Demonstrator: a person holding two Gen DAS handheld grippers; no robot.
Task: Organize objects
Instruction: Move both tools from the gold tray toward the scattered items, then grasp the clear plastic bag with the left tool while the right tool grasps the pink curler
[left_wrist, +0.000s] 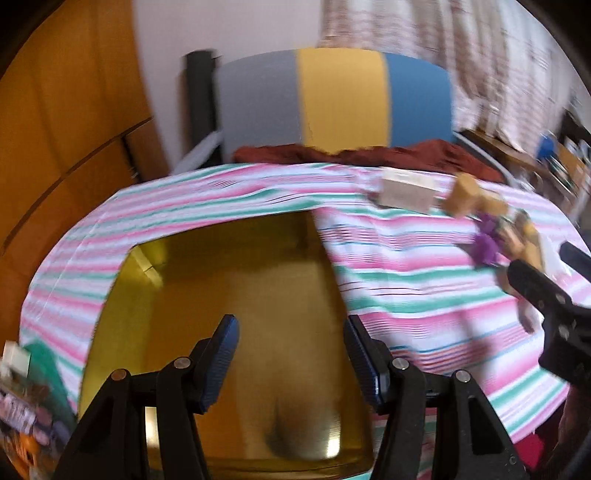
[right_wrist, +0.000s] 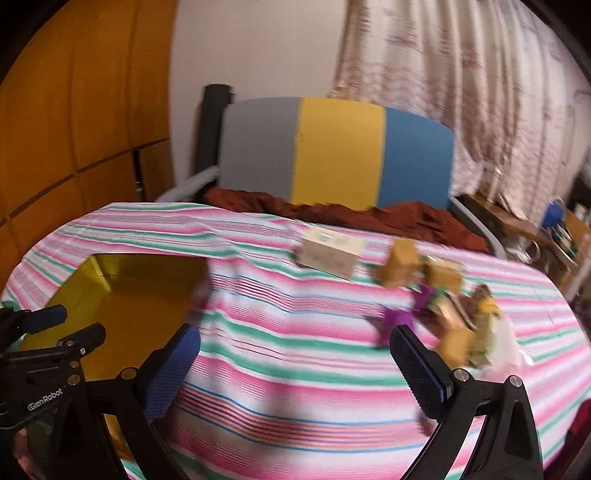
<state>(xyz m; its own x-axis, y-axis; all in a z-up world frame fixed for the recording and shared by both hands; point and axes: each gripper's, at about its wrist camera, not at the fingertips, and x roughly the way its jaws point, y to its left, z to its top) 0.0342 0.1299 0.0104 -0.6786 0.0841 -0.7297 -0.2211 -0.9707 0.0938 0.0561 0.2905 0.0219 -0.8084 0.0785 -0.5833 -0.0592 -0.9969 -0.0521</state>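
My left hand-held gripper (left_wrist: 291, 354) hangs wide open and empty over the yellow box (left_wrist: 236, 332) at lower centre of its view; my right hand-held gripper (right_wrist: 295, 373) is equally open, holding nothing, above the striped cloth (right_wrist: 295, 332). The cream carton (right_wrist: 328, 254) and the blurred small items (right_wrist: 443, 306) lie at centre right. They look light and rigid; I would grip the carton across its short faces.

We see a pale wall (right_wrist: 258, 44), wooden panelling (right_wrist: 85, 110) (orange-brown), patterned curtains (right_wrist: 461, 92) and a grey-yellow-blue headboard (right_wrist: 336, 147).
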